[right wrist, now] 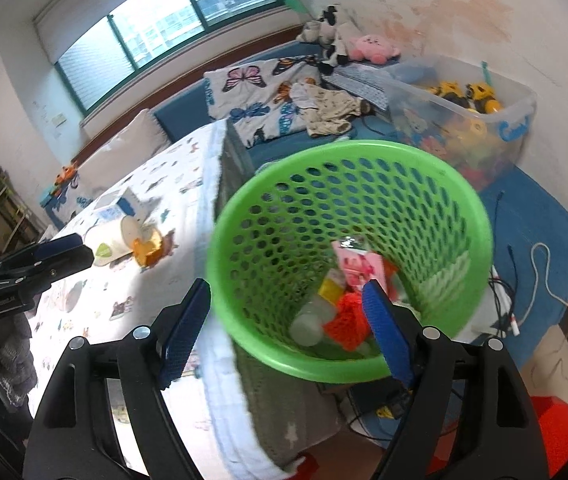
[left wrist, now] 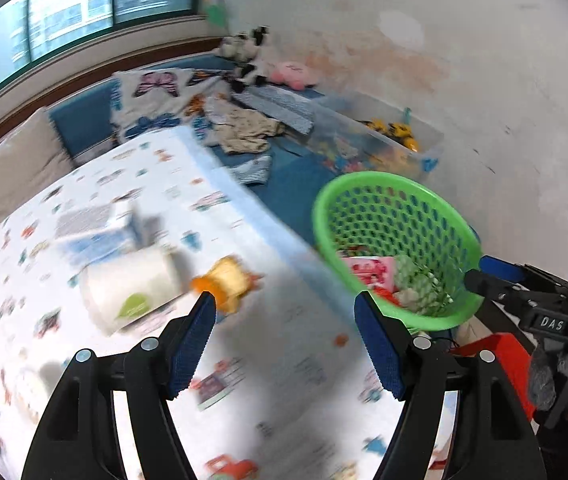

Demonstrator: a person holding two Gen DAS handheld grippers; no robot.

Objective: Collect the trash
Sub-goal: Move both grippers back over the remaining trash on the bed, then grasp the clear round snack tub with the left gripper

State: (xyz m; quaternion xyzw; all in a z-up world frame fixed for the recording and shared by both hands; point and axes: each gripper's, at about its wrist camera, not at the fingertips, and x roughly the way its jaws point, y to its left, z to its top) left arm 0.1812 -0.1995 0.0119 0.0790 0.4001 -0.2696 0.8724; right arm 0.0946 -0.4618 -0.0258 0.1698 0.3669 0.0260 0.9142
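A green perforated basket (right wrist: 348, 208) hangs off the edge of the bed (right wrist: 144, 280), holding a pink wrapper (right wrist: 354, 264), an orange net (right wrist: 348, 320) and a clear cup (right wrist: 308, 324). It also shows in the left wrist view (left wrist: 396, 216). My right gripper (right wrist: 288, 328) is open with its jaws either side of the basket's near rim. My left gripper (left wrist: 284, 344) is open and empty above the bed, just short of an orange wrapper (left wrist: 228, 280) and a white paper cup (left wrist: 132, 292). A blue and white carton (left wrist: 100, 228) lies behind them.
The patterned sheet (left wrist: 244, 380) covers the bed. Beyond it are a blue mat (right wrist: 532, 216) with cables, a clear toy bin (right wrist: 464, 120), clothes, a butterfly blanket (right wrist: 252, 96) and plush toys by the wall. A red object (left wrist: 512, 368) sits low on the right.
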